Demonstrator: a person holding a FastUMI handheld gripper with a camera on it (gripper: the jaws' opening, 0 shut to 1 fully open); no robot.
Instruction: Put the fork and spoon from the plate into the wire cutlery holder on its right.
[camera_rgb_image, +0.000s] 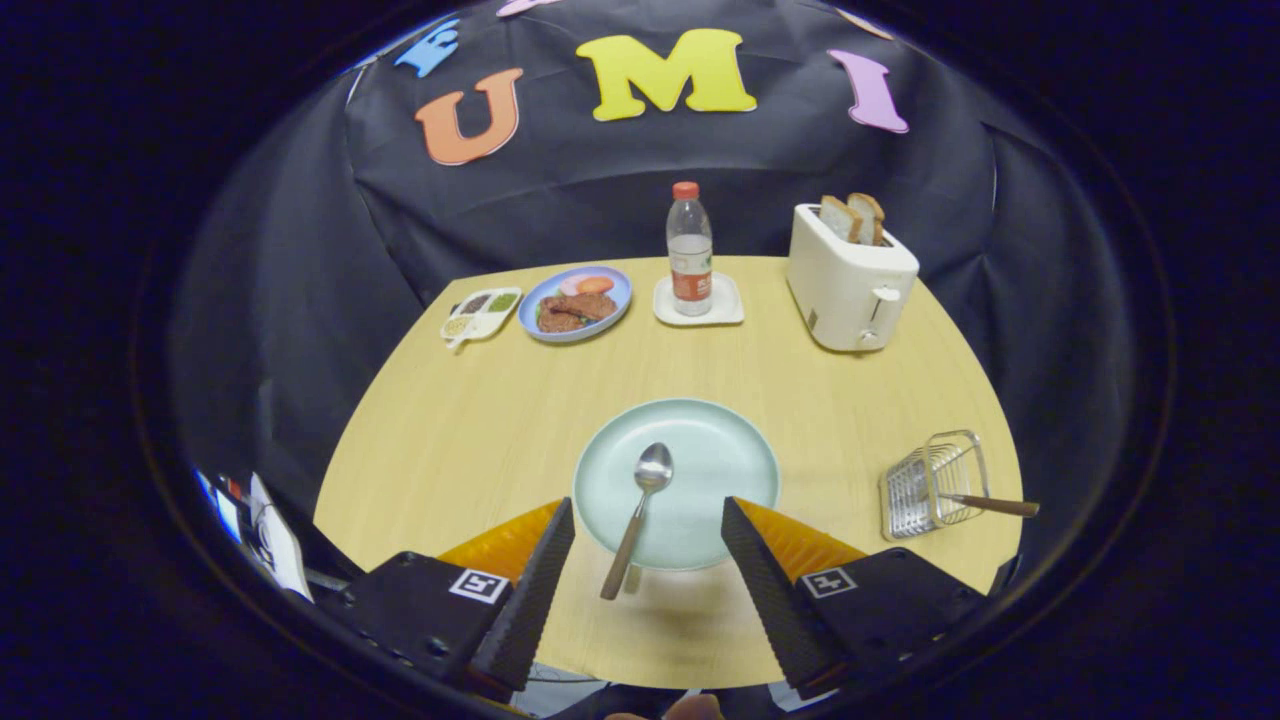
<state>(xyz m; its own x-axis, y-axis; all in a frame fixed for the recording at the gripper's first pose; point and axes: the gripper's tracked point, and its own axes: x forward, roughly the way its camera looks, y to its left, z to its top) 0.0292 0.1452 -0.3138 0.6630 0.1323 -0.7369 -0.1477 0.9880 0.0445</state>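
Jaws apart astride spoon (640, 512) on plate (720, 450); toaster (848, 285), bottle (689, 250) well beyond.

round wooden table (480, 420), pale green plate (720, 450), wire cutlery holder (935, 480), toaster (850, 280), coaster (700, 305), blue food plate (577, 303), small divided dish (480, 312)

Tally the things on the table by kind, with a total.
Plates: 2, a pale one and a blue one with food
Cutlery: 2, spoon and one handle in the wire holder
Bottle: 1
Toaster: 1
Divided dish: 1
Coaster: 1
Total: 9
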